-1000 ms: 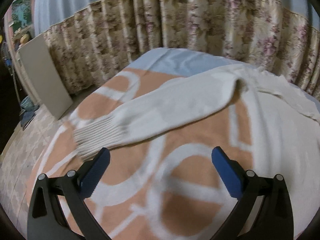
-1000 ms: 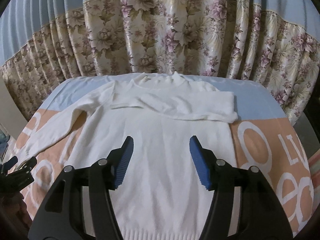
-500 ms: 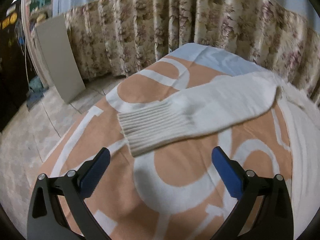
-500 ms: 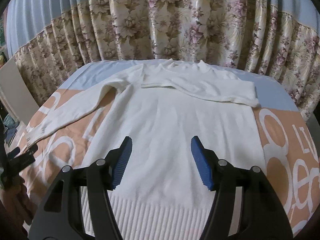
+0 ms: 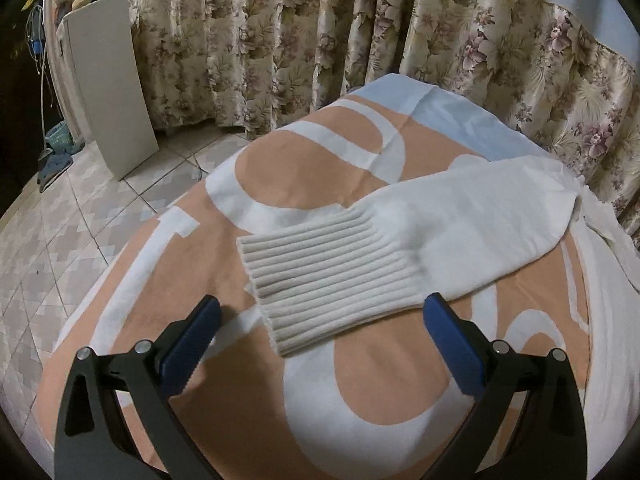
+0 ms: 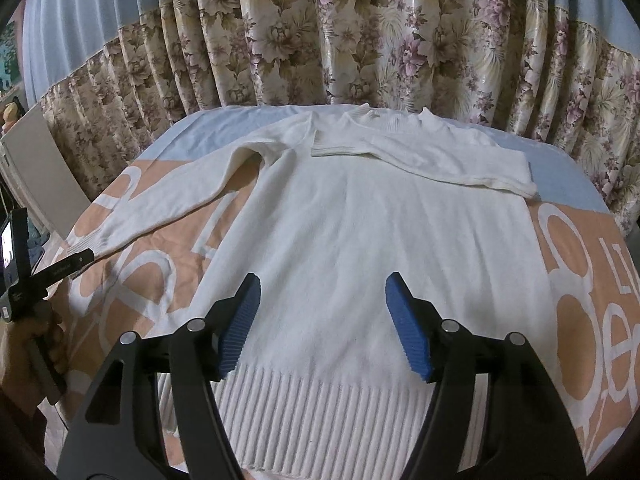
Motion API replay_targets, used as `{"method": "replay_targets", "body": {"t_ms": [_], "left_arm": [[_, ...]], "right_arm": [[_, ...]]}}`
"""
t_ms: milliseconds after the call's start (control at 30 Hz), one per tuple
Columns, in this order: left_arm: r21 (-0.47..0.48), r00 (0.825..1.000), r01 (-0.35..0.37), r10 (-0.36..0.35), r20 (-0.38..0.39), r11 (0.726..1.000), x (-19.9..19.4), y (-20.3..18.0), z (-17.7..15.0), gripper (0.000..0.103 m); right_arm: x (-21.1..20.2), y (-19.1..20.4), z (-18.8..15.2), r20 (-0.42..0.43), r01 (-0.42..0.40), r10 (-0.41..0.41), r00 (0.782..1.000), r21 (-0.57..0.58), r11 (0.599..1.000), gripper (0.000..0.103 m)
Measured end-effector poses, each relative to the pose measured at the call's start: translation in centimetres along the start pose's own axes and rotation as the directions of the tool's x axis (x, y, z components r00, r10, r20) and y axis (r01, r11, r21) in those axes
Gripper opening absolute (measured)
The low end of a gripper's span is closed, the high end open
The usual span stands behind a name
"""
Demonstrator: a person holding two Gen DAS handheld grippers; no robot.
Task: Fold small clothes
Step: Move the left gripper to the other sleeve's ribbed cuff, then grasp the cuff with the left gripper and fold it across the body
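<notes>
A cream knitted sweater [image 6: 372,232] lies flat on a bed, collar at the far end. Its right sleeve [image 6: 432,160] is folded across the chest. The left sleeve [image 5: 460,220] stretches out to the side, and its ribbed cuff [image 5: 328,276] lies just ahead of my left gripper [image 5: 320,312], which is open with nothing between its blue pads. My right gripper [image 6: 322,292] hovers over the sweater's lower body above the ribbed hem [image 6: 320,408]; its jaws are opening and hold nothing. The left gripper [image 6: 76,260] also shows at the left edge of the right wrist view, held by a hand.
The bed carries an orange blanket with white letters [image 5: 304,164] over a light blue sheet [image 5: 452,116]. Floral curtains [image 6: 360,40] hang behind it. A white board [image 5: 112,92] leans by the curtain on the tiled floor [image 5: 80,232] left of the bed.
My left gripper moved toward the outstretched sleeve, so the cuff now lies centred just ahead of its fingers. My right gripper drew back toward the hem and opened wider.
</notes>
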State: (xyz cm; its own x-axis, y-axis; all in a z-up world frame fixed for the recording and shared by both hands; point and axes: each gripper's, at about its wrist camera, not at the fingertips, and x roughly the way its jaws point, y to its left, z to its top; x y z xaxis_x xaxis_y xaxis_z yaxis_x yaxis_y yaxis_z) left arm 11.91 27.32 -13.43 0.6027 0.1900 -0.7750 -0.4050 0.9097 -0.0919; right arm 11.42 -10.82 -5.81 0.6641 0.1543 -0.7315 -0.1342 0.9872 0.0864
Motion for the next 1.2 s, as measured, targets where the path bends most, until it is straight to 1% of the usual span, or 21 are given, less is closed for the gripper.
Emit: {"method": "replay_targets", "body": {"t_ms": [267, 500, 600, 633, 667, 700, 767, 800, 867, 900, 933, 967, 1033, 1100, 1200], "left_arm": [[-0.001, 1.0, -0.011, 0.011, 0.001, 1.0, 0.4, 0.0, 0.3, 0.101], [-0.032, 0.999, -0.032, 0.031, -0.017, 0.999, 1.5, 0.4, 1.2, 0.101], [-0.034, 0.999, -0.04, 0.039, -0.02, 0.999, 1.9, 0.4, 1.4, 0.095], [-0.034, 0.999, -0.042, 0.041, -0.019, 0.999, 1.9, 0.3, 1.5, 0.09], [-0.033, 0.999, -0.045, 0.044, -0.017, 0.998, 1.9, 0.2, 1.6, 0.081], [-0.034, 0.999, -0.044, 0.044, -0.012, 0.998, 1.8, 0.2, 1.6, 0.076], [-0.037, 0.999, -0.033, 0.033, -0.007, 0.999, 1.7, 0.1, 1.7, 0.054], [-0.039, 1.0, -0.021, 0.021, -0.005, 0.999, 1.7, -0.1, 1.7, 0.048], [-0.046, 1.0, 0.005, -0.005, -0.006, 0.999, 1.5, -0.3, 1.8, 0.029], [-0.048, 1.0, 0.018, -0.019, -0.006, 0.999, 1.5, -0.4, 1.8, 0.024], [-0.051, 1.0, 0.024, -0.024, -0.001, 0.998, 1.3, -0.5, 1.8, 0.016], [-0.053, 1.0, 0.025, -0.024, 0.005, 0.998, 1.2, -0.7, 1.9, 0.012], [-0.073, 0.999, 0.042, -0.041, 0.017, 0.996, 0.9, -0.5, 2.1, 0.009], [-0.083, 0.998, 0.053, -0.05, 0.039, 0.995, 0.3, -0.5, 2.3, 0.008], [-0.065, 0.996, 0.071, -0.066, 0.068, 0.995, -0.8, -1.4, 2.8, 0.007]], "right_arm": [[0.0, 0.0, 0.0, 0.0, -0.004, 0.004, 1.0, 0.002, 1.0, 0.067], [0.0, 0.1, 0.0, 0.0, -0.004, 0.004, 1.0, 0.005, 1.0, 0.067], [0.0, 0.0, 0.0, -0.003, -0.002, 0.002, 1.0, 0.008, 1.0, 0.067], [0.0, 0.0, 0.0, -0.003, -0.002, 0.002, 1.0, 0.01, 1.0, 0.067], [0.0, 0.0, 0.0, -0.002, -0.001, 0.001, 1.0, 0.011, 1.0, 0.067], [0.0, 0.1, 0.0, -0.003, -0.001, 0.001, 1.0, 0.01, 1.0, 0.067], [0.0, -0.1, 0.0, -0.004, -0.003, 0.003, 1.0, 0.009, 1.0, 0.067], [0.1, -0.1, 0.0, -0.003, -0.003, 0.003, 1.0, 0.01, 1.0, 0.068], [0.1, -0.1, 0.0, -0.006, -0.003, 0.003, 1.0, 0.01, 1.0, 0.068], [0.1, -0.1, 0.0, -0.007, -0.004, 0.004, 1.0, 0.012, 1.0, 0.068], [0.2, -0.2, 0.0, -0.01, -0.005, 0.006, 1.0, 0.013, 1.0, 0.068], [0.2, -0.1, 0.0, -0.011, -0.006, 0.006, 1.0, 0.012, 1.0, 0.068], [0.4, -0.1, 0.0, -0.014, -0.007, 0.007, 1.0, 0.011, 1.0, 0.068], [0.6, -0.2, -0.1, -0.015, -0.008, 0.008, 1.0, 0.013, 1.0, 0.068], [0.8, -0.4, -0.1, -0.014, -0.006, 0.007, 1.0, 0.014, 1.0, 0.068]]}}
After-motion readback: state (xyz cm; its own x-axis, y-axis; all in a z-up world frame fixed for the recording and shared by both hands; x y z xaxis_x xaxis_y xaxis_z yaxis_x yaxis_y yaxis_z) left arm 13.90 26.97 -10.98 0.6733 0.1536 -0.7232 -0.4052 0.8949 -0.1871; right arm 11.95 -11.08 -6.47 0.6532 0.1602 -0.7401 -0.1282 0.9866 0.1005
